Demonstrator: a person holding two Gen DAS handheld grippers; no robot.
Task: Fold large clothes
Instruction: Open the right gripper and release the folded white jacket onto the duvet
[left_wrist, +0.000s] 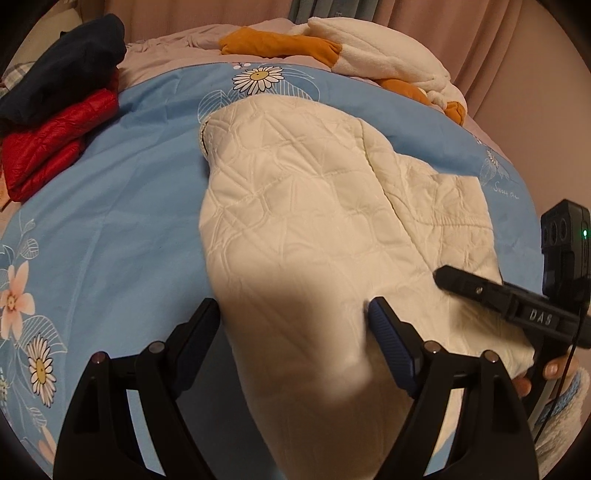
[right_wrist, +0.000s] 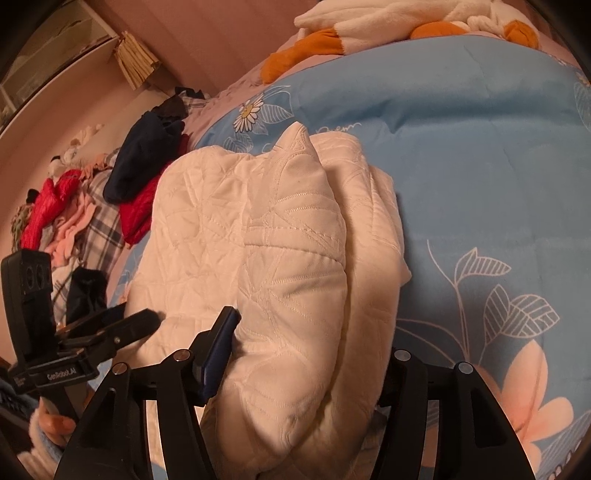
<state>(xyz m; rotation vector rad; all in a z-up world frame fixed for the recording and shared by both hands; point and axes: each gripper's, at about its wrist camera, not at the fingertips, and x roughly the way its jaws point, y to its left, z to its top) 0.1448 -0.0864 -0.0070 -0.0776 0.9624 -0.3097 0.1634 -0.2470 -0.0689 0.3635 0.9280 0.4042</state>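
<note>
A cream quilted jacket (left_wrist: 303, 206) lies on the blue floral bedspread (left_wrist: 122, 206), partly folded lengthwise. My left gripper (left_wrist: 295, 314) is open, its fingers on either side of the jacket's near bulging end. My right gripper (right_wrist: 314, 332) is also open, straddling a thick fold of the same jacket (right_wrist: 280, 236), and its right finger is hidden behind the fabric. In the left wrist view the right gripper (left_wrist: 443, 277) reaches over the jacket's right edge. In the right wrist view the left gripper (right_wrist: 147, 317) touches the jacket's left edge.
A folded red puffer jacket (left_wrist: 51, 147) with a dark navy garment (left_wrist: 70, 62) on it lies at the left. A white and orange plush blanket (left_wrist: 369, 51) lies at the bed's far end. More loose clothes (right_wrist: 66, 218) are piled beyond the bedspread (right_wrist: 480, 166).
</note>
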